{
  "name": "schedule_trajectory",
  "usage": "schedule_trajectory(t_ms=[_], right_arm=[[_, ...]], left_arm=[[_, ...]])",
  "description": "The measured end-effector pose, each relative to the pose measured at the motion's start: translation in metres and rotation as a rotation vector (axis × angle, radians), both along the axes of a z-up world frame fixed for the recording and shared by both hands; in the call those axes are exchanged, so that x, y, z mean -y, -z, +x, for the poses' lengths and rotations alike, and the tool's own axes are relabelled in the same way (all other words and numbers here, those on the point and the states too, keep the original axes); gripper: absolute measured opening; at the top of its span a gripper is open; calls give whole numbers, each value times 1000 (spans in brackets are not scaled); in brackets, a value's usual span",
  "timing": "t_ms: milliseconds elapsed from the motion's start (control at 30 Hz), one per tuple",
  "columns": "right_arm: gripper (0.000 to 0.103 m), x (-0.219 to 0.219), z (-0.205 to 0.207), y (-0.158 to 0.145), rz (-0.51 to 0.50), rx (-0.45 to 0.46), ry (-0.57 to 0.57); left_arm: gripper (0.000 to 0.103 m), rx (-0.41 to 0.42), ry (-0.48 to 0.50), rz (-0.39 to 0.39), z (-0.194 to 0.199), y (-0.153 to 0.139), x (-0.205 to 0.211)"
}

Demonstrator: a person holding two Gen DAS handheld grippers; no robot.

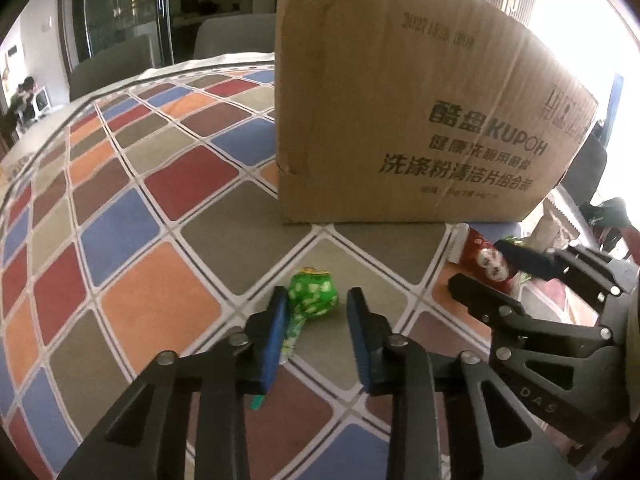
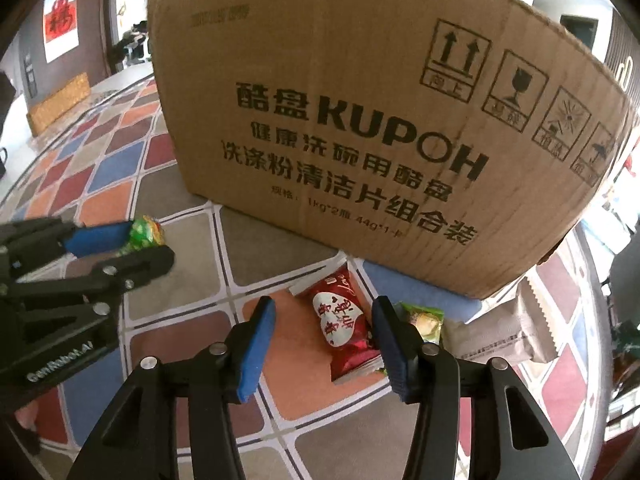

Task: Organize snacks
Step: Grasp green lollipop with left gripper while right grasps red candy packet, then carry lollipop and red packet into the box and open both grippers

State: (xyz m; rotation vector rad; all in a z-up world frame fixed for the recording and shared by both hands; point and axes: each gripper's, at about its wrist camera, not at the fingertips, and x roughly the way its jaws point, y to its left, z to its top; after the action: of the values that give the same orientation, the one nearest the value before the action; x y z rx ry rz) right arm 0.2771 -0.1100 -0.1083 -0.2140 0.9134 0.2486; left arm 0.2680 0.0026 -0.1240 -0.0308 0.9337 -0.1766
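Nearest the left wrist camera, the left gripper [image 1: 316, 304] has its blue pads on either side of a green wrapped lollipop [image 1: 313, 295] that lies flat on the chequered tablecloth [image 1: 120, 236]. The lollipop's long axis runs toward the camera: its round head points away, toward the box, and its stick end [image 1: 256, 402] points back under the left pad. The pads stand apart around the head with a small gap on the right side, not pressing it.

The right gripper [image 2: 324, 314] has its jaws spread wide over a red snack packet [image 2: 344, 328], which lies lengthwise between them, its far end toward the box; the right pad is just beside its edge. A green packet [image 2: 426, 320] lies just right of it. Beyond stands the cardboard box [image 2: 360, 120].
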Motion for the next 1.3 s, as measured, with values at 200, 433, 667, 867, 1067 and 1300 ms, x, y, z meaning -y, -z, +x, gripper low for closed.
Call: schedule_trajectory(t_ms=[200,433,667,867,1067,1300], right_arm=[[25,4,-1,0,42,-18,1],[24,16,-4,-8,84,-24,30],[22,26,-16,-29,104,17,54],[22,30,-31,-47,137,46,64],[22,32,-50,-71,152,96,65],[22,38,-65,-99,160,166,86]], left_arm=[[26,-9,25,-26,2,0,10],[26,14,34,-27,-6,-12,17],[26,60,30,-22,-19,-35,18],[26,90,28,-31,-34,-54,19],[26,139,35,-35,-47,-77,23],[26,192,50,-31,-54,-100,29]])
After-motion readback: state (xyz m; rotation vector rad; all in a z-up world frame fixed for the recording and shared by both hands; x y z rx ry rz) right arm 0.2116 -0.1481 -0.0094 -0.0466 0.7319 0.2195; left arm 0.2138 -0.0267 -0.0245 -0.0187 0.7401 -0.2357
